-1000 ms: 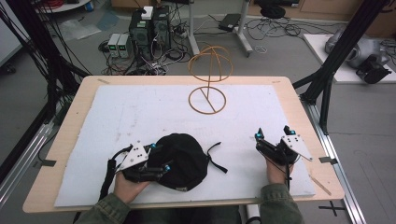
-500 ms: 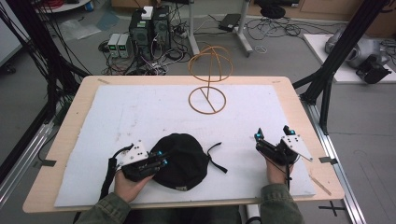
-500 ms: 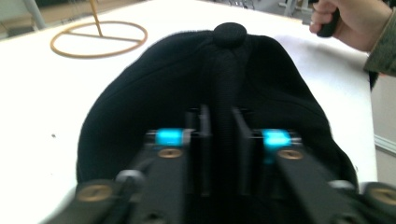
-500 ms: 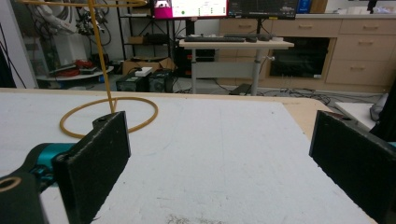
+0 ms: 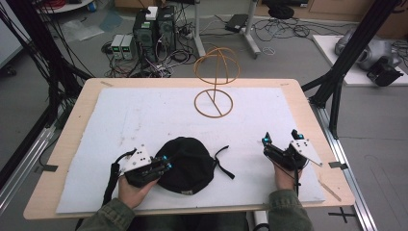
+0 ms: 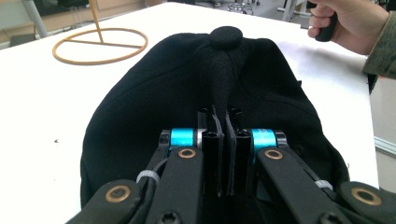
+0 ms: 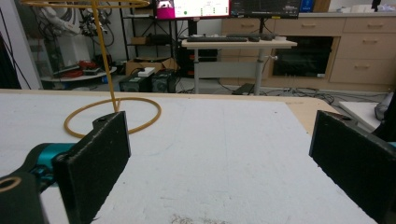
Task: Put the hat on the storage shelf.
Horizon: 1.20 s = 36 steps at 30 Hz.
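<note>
Black cap [image 5: 187, 163] lies on the white mat [image 5: 144, 120] at the near edge of the wooden table [image 5: 308, 101], crown up, straps [image 5: 223, 161] trailing off its right side. Left gripper [image 5: 163, 164] sits at the cap's left edge, jaws pressed together on a raised fold of the black fabric; the left gripper view shows that pinched ridge running up to the cap's top button [image 6: 226, 37]. Left hand [image 5: 132, 190] grips the tool from below, cable [image 5: 111, 175] looping off to the left.

Right gripper [image 5: 281, 139] is well apart from the cap, near the mat's right side, held by the right hand [image 5: 285, 177]. Its jaws stand wide apart with nothing between them, bare mat [image 7: 224, 154] showing in the gap.

Yellow wire stand [image 5: 215, 79] with a ring base stands at the far middle of the mat, well away from both grippers. Computers and cables [image 5: 154, 33] sit on the floor beyond the table.
</note>
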Each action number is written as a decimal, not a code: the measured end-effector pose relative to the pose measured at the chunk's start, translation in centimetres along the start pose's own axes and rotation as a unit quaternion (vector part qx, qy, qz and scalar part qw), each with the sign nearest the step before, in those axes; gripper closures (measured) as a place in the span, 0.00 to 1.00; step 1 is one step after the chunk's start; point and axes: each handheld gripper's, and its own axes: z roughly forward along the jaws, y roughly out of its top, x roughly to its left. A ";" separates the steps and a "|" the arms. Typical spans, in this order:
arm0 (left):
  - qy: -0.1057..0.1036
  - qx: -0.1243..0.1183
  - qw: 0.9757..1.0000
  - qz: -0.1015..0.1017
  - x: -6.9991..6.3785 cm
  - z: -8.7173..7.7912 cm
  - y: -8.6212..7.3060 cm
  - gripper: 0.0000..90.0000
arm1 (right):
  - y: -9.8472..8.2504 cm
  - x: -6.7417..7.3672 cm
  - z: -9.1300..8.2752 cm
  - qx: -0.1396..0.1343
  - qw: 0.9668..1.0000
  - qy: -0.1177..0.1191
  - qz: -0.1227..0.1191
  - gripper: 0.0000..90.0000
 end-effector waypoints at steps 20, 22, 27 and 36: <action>0.028 -0.056 0.998 -0.009 1.6 -1.2 2.3 0.96 | 0.1 0.1 0.0 -0.004 1.000 -0.001 -0.007 0.05; 0.034 -0.064 0.997 -0.005 1.9 -1.3 2.9 0.96 | 0.0 0.1 0.0 -0.003 1.000 0.000 -0.005 0.05; 0.044 -0.087 0.995 -0.005 2.5 -1.4 4.1 0.96 | 0.0 0.0 0.1 -0.004 1.000 0.003 -0.011 0.05; 0.065 -0.117 0.991 0.006 3.9 -1.8 6.2 0.96 | 0.1 0.1 0.0 -0.005 1.000 0.003 -0.008 0.05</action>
